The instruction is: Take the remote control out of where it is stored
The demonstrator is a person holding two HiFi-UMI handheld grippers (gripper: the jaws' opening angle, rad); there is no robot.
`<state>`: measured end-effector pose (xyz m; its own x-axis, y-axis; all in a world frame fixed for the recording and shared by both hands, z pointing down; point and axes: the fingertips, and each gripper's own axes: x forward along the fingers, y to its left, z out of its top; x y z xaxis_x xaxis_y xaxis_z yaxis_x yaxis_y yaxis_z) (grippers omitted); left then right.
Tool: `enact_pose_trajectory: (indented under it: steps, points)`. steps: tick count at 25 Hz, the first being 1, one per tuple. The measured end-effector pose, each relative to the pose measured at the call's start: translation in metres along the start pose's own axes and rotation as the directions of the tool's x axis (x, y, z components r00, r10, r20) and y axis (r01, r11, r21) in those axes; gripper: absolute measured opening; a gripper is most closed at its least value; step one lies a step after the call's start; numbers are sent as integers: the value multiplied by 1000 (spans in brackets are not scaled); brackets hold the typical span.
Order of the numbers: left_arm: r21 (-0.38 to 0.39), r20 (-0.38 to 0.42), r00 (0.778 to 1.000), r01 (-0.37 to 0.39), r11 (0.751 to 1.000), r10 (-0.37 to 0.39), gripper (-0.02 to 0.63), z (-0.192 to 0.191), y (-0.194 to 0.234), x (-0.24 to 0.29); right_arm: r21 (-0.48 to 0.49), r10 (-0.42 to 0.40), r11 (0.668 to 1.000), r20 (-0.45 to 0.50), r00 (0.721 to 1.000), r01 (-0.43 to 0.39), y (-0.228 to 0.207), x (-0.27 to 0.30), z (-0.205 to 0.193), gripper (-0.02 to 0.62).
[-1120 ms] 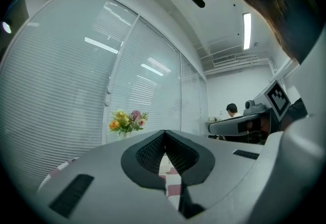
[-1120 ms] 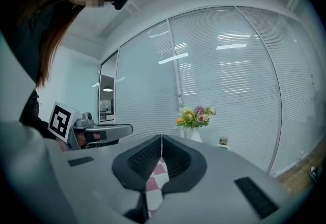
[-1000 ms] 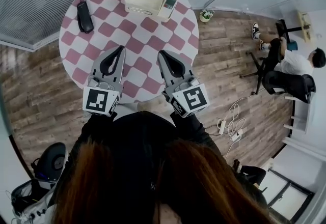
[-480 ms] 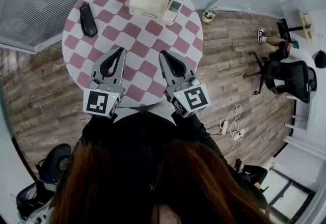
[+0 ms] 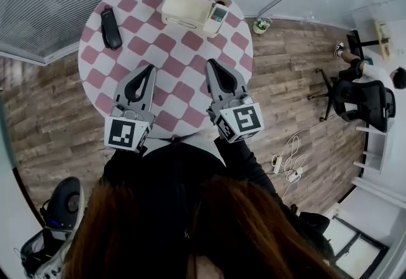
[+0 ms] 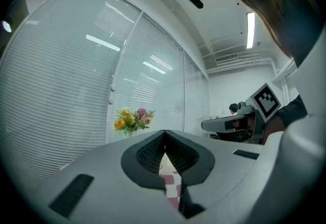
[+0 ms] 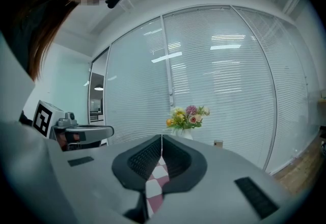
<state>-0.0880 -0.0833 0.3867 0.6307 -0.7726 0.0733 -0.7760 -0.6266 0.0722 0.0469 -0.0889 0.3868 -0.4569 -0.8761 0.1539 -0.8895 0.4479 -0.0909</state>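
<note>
Pink-checked table point(image 5: 184, 49), one black device point(image 5: 111, 28), one white remote point(image 5: 217, 16) in holder point(image 5: 181, 8), left claw point(image 5: 152, 67), right claw point(image 5: 209, 63), both together, empty.

Right claw farther out over the tabletop, view drawn closer

In the head view the right claw point(image 5: 210, 63) has slid forward from where it was a second ago, so its tip now lies deeper over the pink-and-white checks. The round tabletop point(image 5: 184, 43) has dropped slightly lower in the frame, with its near edge closer to the wearer's dark sleeves. At the right edge, the seated person point(image 5: 380, 76) has drawn their legs in. Their shoes point(image 5: 342, 49), earlier stretched out across the wooden floor, now sit nearer the black office chair point(image 5: 363, 99), and more bare floor shows between them and the tabletop.
</note>
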Motion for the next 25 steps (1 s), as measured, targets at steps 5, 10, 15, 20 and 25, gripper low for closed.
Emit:
enact_pose_trajectory:
  steps: [5,10,15,20,25]
  points:
    - [0,0,1000,-18,1000,18,9,4,-2,7,-6,-58,998,-11,998,58,-29,9,0,17]
    - [9,10,1000,-16,1000,16,9,8,-5,18,12,-126,992,-28,992,127,-64,28,-10,17]
    - [20,18,999,-36,999,36,9,12,0,24,5,-188,982,-62,980,189,-90,50,-26,17]
    - [28,12,999,-51,998,51,9,13,3,24,28,-234,971,-103,967,238,-110,70,-46,17]
    - [26,26,999,-29,999,28,9,15,-6,24,35,-271,960,-125,954,278,-131,86,-61,17]
